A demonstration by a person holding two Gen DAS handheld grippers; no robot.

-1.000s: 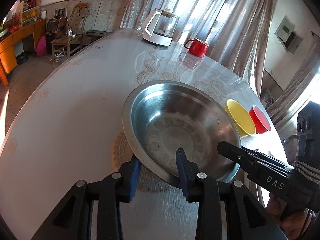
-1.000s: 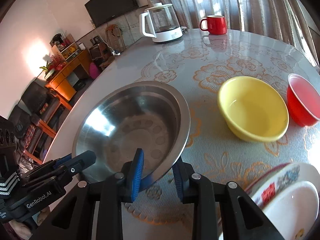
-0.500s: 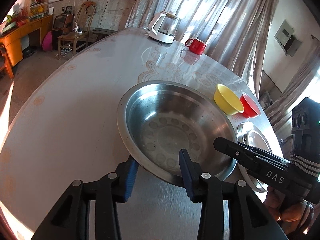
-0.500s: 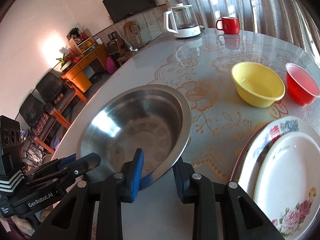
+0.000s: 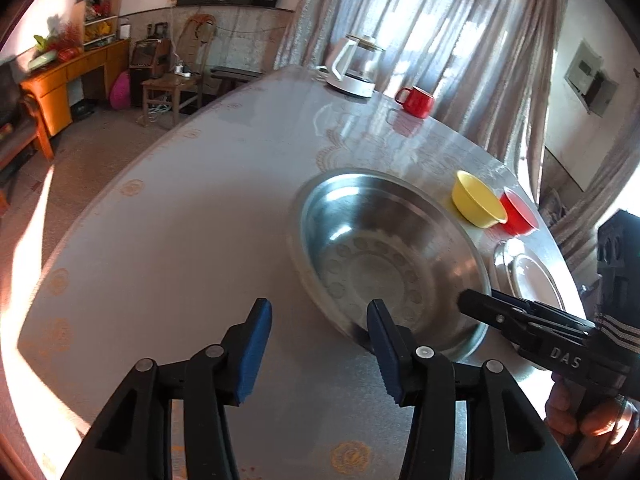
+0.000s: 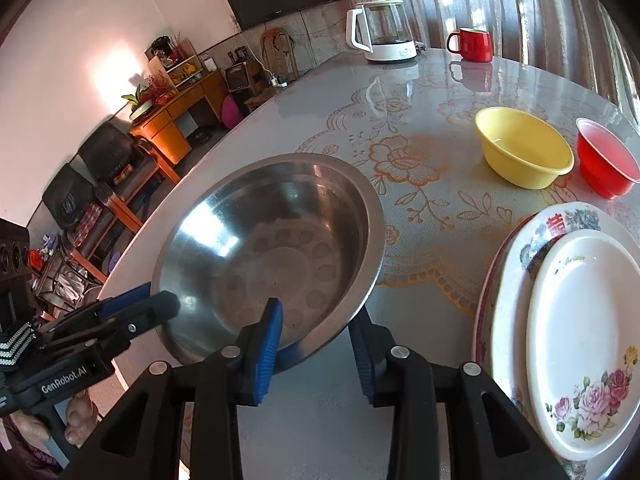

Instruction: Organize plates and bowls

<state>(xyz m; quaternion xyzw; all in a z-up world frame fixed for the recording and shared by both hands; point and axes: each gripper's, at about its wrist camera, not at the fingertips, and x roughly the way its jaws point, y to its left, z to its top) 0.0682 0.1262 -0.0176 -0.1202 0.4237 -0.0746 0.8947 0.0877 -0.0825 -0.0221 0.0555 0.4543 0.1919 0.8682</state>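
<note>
On the table (image 6: 432, 184), beside the stacked plates (image 6: 576, 320) and nearer than the yellow bowl (image 6: 524, 148), sits the steel basin (image 6: 272, 248). Both tongs have just been opening. The left tongs (image 5: 318, 346) stand released, clear of its rim, and the right tongs (image 6: 318, 350) straddle the rim without gripping.

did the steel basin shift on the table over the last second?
Yes. The steel basin came toward the table's near edge, away from the kettle, ending beside the stacked plates.
</note>
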